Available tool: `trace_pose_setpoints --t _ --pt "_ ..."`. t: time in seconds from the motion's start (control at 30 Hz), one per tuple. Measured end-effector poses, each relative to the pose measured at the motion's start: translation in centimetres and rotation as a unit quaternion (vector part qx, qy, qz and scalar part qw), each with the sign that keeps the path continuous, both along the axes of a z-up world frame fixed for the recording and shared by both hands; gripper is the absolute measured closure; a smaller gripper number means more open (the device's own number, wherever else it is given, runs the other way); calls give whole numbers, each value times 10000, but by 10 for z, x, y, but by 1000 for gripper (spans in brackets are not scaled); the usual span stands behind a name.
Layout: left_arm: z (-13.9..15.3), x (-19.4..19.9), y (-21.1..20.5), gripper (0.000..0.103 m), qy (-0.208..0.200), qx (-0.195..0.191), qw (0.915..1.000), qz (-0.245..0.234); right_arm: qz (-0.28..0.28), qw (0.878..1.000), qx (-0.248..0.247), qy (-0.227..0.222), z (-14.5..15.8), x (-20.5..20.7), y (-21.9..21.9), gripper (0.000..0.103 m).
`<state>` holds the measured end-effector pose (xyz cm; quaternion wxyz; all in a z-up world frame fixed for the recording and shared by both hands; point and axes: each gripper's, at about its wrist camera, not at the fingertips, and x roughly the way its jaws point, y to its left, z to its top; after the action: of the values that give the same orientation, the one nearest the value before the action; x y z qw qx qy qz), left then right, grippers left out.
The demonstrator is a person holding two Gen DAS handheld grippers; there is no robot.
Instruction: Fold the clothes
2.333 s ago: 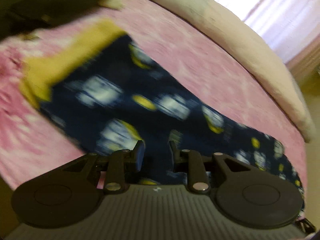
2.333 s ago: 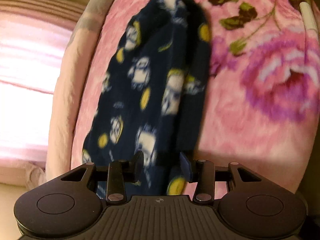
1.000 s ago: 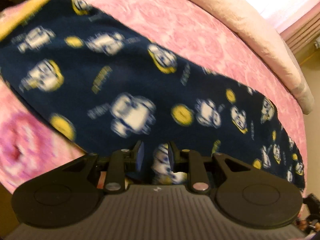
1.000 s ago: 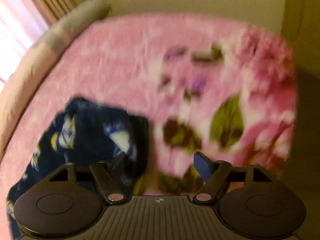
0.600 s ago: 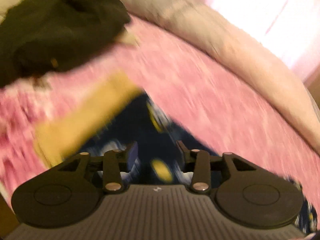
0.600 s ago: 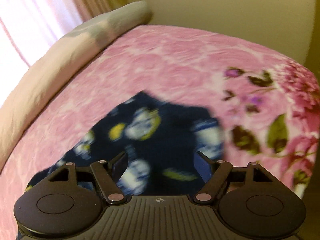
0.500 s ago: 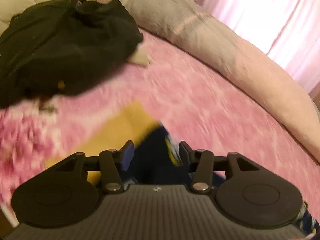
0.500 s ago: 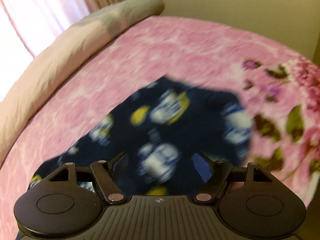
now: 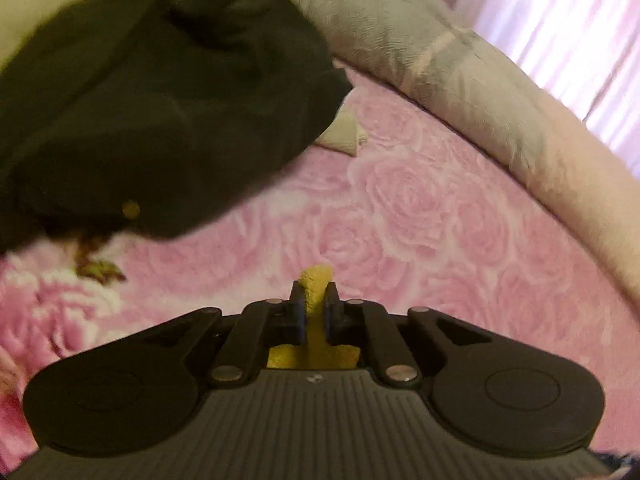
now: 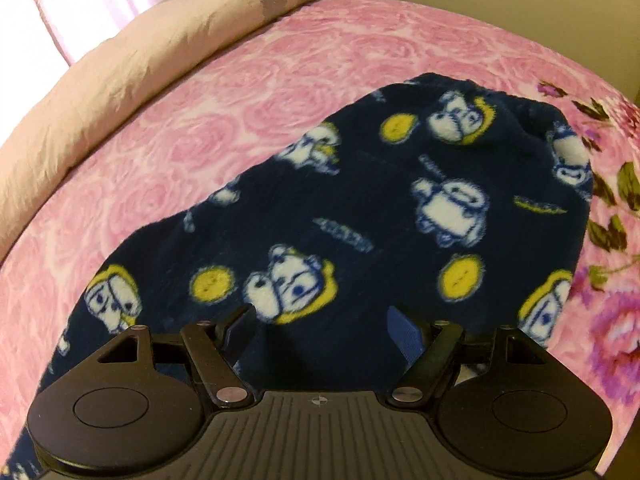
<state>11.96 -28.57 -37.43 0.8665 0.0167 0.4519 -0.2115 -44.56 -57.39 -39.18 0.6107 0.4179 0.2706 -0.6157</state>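
- Fleece pyjama trousers' yellow cuff (image 9: 317, 280) sits pinched in the left tool (image 9: 314, 300), whose jaws have just closed on it, above the pink rose-patterned bedspread (image 9: 420, 216); one black garment (image 9: 152, 112) lies beyond.
- Navy cartoon-print trousers (image 10: 360, 208) lie flat on the bed beneath the right tool (image 10: 320, 328), spread wide; one long pale bolster (image 10: 132, 64) borders the far edge.

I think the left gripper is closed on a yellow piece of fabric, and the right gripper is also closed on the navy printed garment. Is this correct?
Not entirely. The left gripper is indeed closed on the yellow fabric, but the right gripper is open: the right wrist view shows its fingers spread wide above the navy printed garment, gripping nothing.
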Motion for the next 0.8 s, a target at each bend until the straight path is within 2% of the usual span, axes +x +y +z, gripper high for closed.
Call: trace_pose_setpoints --t 0.03,0.17,0.23,0.3,0.37,0.4,0.47,0.5,0.57,0.67,0.7,0.73,0.8 --pt "-11 3 -5 93 102 120 9999 -25 48 10000 -25 64 -2 5 0 28" --pt "-41 28 -15 67 347 369 9986 142 191 9995 -53 229 -10 16 -2 28" --pt "-32 32 -5 67 213 344 9990 209 254 9993 -94 239 -11 18 -2 28" --pt "-12 29 14 71 -241 384 9984 344 314 9992 -171 159 -9 15 -1 28" --pt "11 17 39 94 -478 319 9978 330 417 9989 -188 117 -5 9 2 28" --pt "20 7 52 98 -472 218 9985 195 506 9985 -188 95 -3 6 5 28" --pt "36 -15 73 100 -466 69 9987 -173 724 9972 -179 55 1 2 12 28" --pt "39 -31 78 100 -485 65 9975 -509 891 9959 -167 55 2 1 17 28" --pt "32 -58 83 100 -519 169 9925 -1094 1365 9904 -201 55 1 3 31 28" --pt "-12 -82 92 98 -389 851 9873 -1286 2058 9777 -341 222 -8 7 51 28" --pt "-23 -86 103 97 -408 971 9881 -1119 2260 9729 -396 301 -13 6 57 28" --pt "-27 -86 115 98 -469 898 9916 -802 2436 9680 -407 433 -21 3 62 28" --pt "-21 -88 129 98 -452 923 9944 -267 2651 9611 -448 637 -28 -8 68 28"
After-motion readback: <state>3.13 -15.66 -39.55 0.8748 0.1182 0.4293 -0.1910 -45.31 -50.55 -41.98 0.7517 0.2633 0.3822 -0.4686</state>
